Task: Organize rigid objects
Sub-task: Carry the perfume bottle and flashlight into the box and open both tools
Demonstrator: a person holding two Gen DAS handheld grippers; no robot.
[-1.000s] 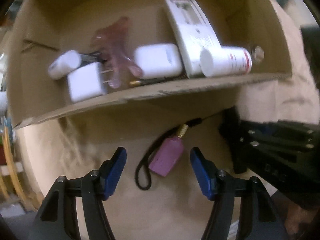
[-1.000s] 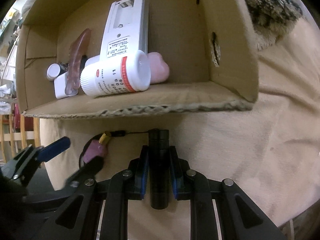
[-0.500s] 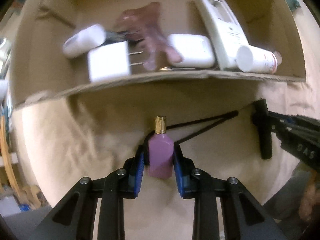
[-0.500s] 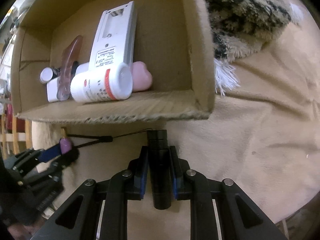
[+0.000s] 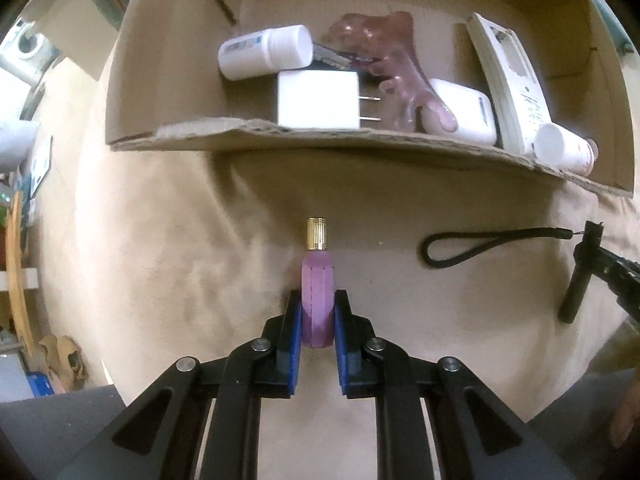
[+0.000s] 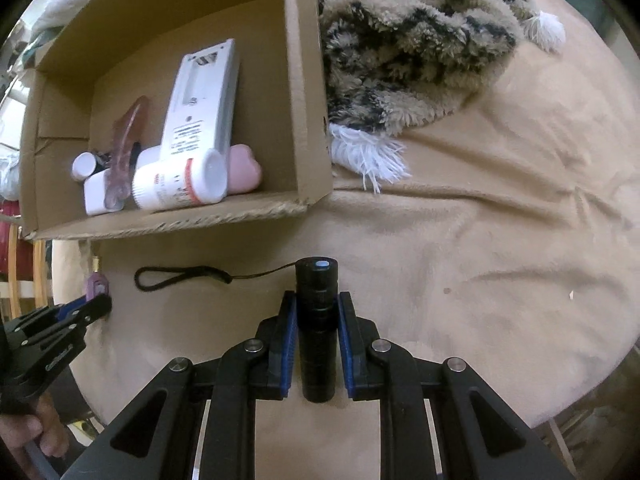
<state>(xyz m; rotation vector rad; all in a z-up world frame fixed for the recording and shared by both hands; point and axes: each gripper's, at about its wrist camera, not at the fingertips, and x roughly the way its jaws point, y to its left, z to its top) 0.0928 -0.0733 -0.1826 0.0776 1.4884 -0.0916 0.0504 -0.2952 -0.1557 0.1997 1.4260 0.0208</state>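
Left gripper (image 5: 317, 316) was spread wide around the purple bottle (image 5: 317, 284) a second ago; now its jaws are closing, with both blue pads pressed on the bottle's flat sides. The bottle has turned from lying askew to standing narrow-edge-on between the pads, gold cap (image 5: 316, 233) pointing toward the box. It's low over the tan blanket (image 5: 160, 260); can't tell if it's actually lifted.

Right gripper (image 6: 318, 312) unchanged: still pinching the black flashlight (image 6: 317, 312), lens end forward. Its wrist strap (image 6: 180, 276) was pulled taut half a second ago; now it lies slack in a loop on the blanket between the 2 grippers, so the 2 items have come untangled.

My read: both remaining loose items are now in hand, and the next step for each is the drop into the cardboard box (image 5: 320, 136). The strap could drag or snag on the box edge.

Already in the box: 2 white pill bottles (image 5: 264, 54) (image 6: 180, 184), a white plug adapter (image 5: 318, 98), a translucent pink claw-shaped piece (image 5: 396, 60), a white rounded case (image 5: 460, 112), a white remote-like device (image 6: 200, 100) lying back side up, and a pink rounded thing (image 6: 244, 172).

Writing: printed label on the remote's back, red band and small print on the nearer pill bottle. All too small or blurred to read. No brand is legible.

Outside the box on the right: a fuzzy patterned throw (image 6: 400, 48) with white tassels.
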